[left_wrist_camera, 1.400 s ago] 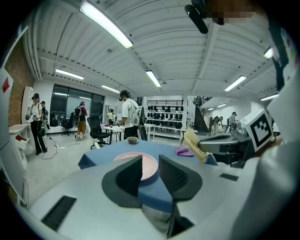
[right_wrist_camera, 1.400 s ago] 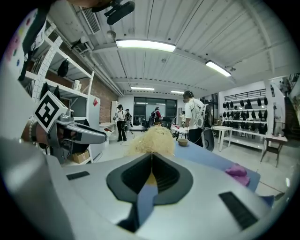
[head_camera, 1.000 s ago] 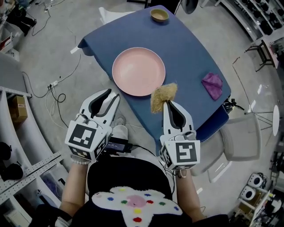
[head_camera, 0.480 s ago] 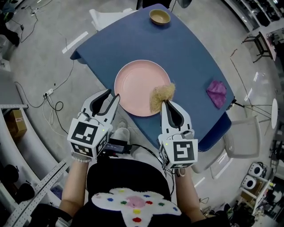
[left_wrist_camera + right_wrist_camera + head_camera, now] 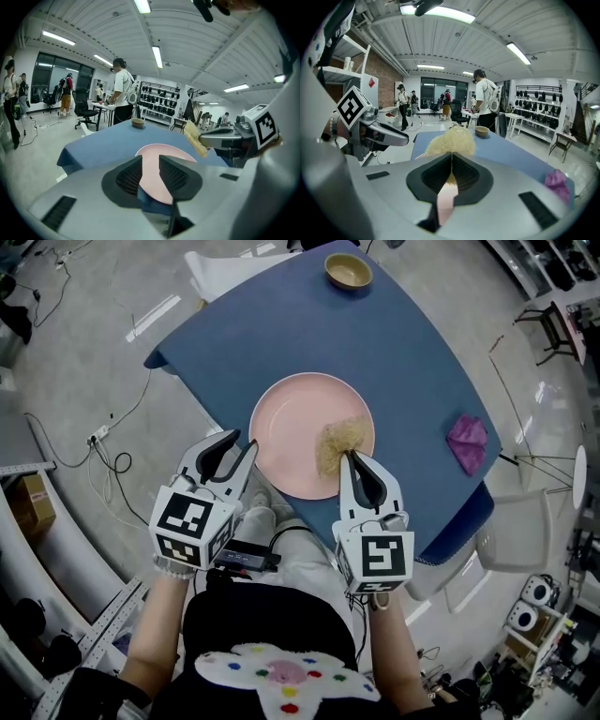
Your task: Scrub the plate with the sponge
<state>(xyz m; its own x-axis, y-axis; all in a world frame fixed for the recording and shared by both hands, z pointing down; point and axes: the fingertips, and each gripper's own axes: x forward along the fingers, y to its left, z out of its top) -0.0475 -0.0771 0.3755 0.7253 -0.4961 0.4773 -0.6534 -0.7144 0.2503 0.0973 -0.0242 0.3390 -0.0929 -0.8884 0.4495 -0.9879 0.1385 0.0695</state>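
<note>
A pink plate (image 5: 300,427) lies on the blue table (image 5: 403,343); it also shows between the left jaws (image 5: 161,152). My right gripper (image 5: 350,459) is shut on a tan fibrous sponge (image 5: 341,441), held over the plate's right part. In the right gripper view the sponge (image 5: 451,140) sticks out past the closed jaws of that gripper (image 5: 451,161). My left gripper (image 5: 234,452) is open and holds nothing, at the plate's near left rim. The left gripper view shows its spread jaws (image 5: 151,172) and the sponge (image 5: 193,137) to the right, raised above the plate.
A small tan bowl (image 5: 348,271) stands at the table's far edge, seen also in the right gripper view (image 5: 482,131). A crumpled purple cloth (image 5: 467,441) lies at the right edge. Cables (image 5: 111,451) run over the floor to the left. People stand in the background (image 5: 123,96).
Both grippers have closed in on the plate. The sponge, earlier off the plate's near right rim, now hangs over its right part. The left gripper has come up to the plate's near left rim.
</note>
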